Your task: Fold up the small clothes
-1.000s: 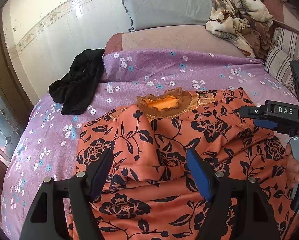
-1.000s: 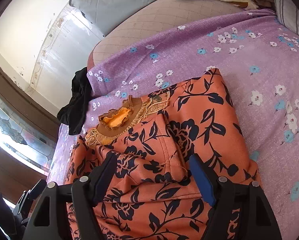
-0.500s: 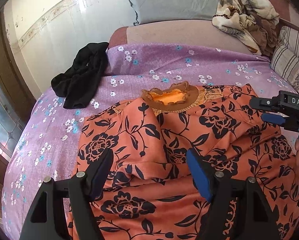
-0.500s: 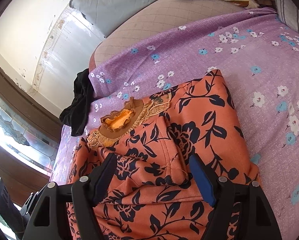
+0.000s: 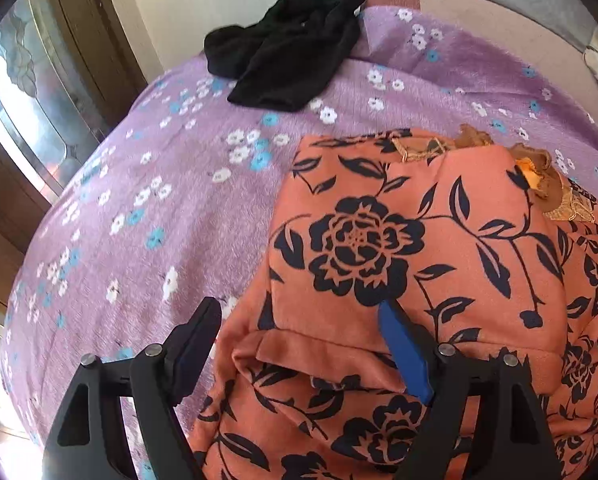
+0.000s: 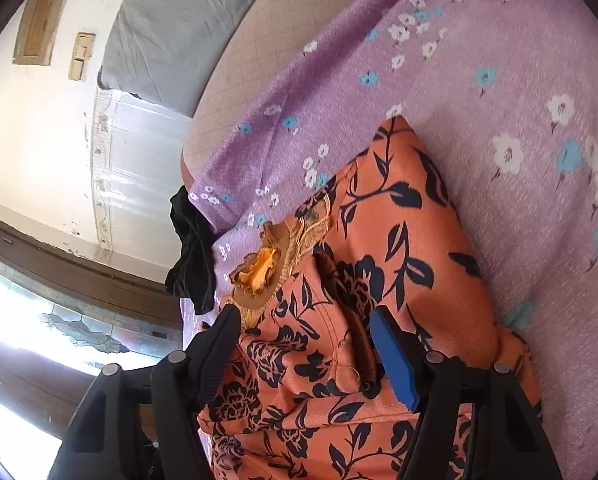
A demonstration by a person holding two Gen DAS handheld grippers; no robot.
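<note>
An orange garment with black flowers (image 5: pixel 399 248) lies folded on the purple flowered bedsheet (image 5: pixel 159 200); its brown-and-gold collar (image 5: pixel 539 176) faces the far side. My left gripper (image 5: pixel 299 340) hovers low over the garment's left edge with its jaws opening. One finger is above the sheet, the blue pad (image 5: pixel 403 352) is above the cloth, and a hem fold lies between them unpressed. In the right wrist view the garment (image 6: pixel 399 220) and collar (image 6: pixel 263 276) show again. My right gripper (image 6: pixel 307 348) straddles a raised fold, its jaws closing, and neither pad clearly presses the cloth.
A black garment (image 5: pixel 291 60) lies bunched at the far left of the bed, also seen as the black garment (image 6: pixel 191 256). A grey pillow (image 6: pixel 171 36) leans on the wall. A wood-framed glass door (image 5: pixel 27 100) stands beside the bed's left edge.
The left gripper swung left and down to the garment's left edge and rolled; the right gripper no longer shows in its view. The right gripper rolled and dropped closer, its jaws narrowing.
</note>
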